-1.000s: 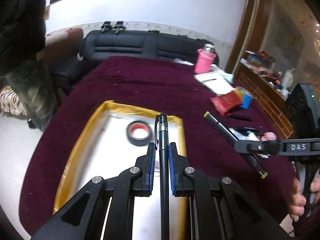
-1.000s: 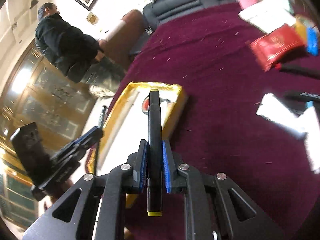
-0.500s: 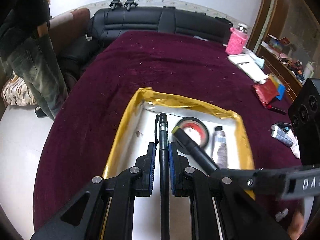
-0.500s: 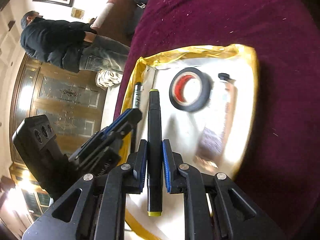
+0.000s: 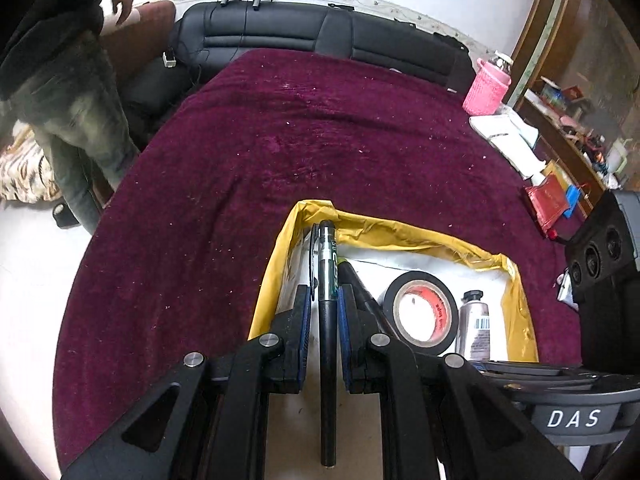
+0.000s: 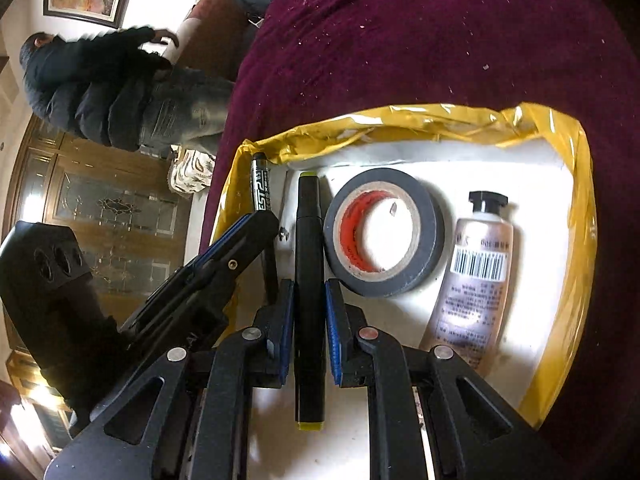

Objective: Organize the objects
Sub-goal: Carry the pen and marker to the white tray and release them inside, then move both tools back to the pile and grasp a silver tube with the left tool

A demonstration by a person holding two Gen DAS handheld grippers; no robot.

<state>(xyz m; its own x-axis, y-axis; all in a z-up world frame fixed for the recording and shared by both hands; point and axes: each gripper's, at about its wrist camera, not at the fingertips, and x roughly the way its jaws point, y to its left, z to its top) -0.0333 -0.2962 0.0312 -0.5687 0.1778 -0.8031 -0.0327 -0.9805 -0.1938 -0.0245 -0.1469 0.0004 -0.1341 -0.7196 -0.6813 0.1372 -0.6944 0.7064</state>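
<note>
Yellow-lined tray (image 6: 576, 240) on a maroon worktop (image 5: 280, 140), already holding tape (image 6: 384, 232) at centre and a tube (image 6: 472, 280) to its right in the right wrist view. Left tool (image 5: 323, 316) clamped on a thin black pen (image 5: 327, 320), pointing up toward the tray's upper-left corner, lower centre of the left wrist view. Right tool (image 6: 308, 320) clamped on a thicker marker (image 6: 308, 280) with yellow-green ends, lying along the frame's centre just left of the tape, over the tray's white floor; whether touching the floor, cannot tell. Seen from the right wrist, pen tip (image 6: 261, 184) close to the tray's left wall, beside the marker. Step in hand, by judgement: placing both writing items side by side in the tray's left part. Next move likely calls for lowering each until resting flat, then parting the pads gently and backing straight out, minding the tape's edge and keeping pen and marker from rolling into each other.
</note>
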